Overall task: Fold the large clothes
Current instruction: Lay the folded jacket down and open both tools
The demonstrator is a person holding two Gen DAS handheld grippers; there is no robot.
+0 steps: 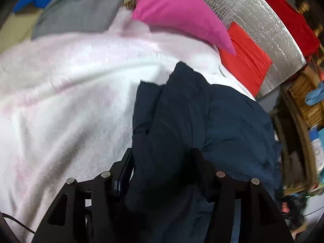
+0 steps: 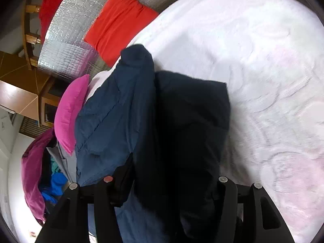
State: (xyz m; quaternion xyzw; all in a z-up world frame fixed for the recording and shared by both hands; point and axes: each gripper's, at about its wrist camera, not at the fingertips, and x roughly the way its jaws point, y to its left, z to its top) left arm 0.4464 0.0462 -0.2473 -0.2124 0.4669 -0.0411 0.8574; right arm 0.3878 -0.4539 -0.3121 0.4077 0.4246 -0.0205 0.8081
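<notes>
A dark navy garment [image 1: 182, 117] lies bunched on a white and pale pink blanket [image 1: 70, 91]. My left gripper [image 1: 162, 162] is shut on a thick fold of the navy garment, which fills the space between the black fingers [image 1: 125, 168]. In the right wrist view the same navy garment [image 2: 141, 111] hangs folded over itself, a blue layer to the left and a darker layer to the right. My right gripper [image 2: 174, 176] is shut on it, with cloth draped over and between the fingers [image 2: 123, 178]. The fingertips of both are hidden by cloth.
A pink pillow [image 1: 178, 14], an orange-red pillow [image 1: 245, 58] and a grey cloth [image 1: 81, 10] lie at the far edge of the blanket. A silver quilted headboard [image 1: 259, 24] stands behind. A wicker basket [image 1: 303, 97] is at the right. A magenta cloth [image 2: 34, 172] lies left.
</notes>
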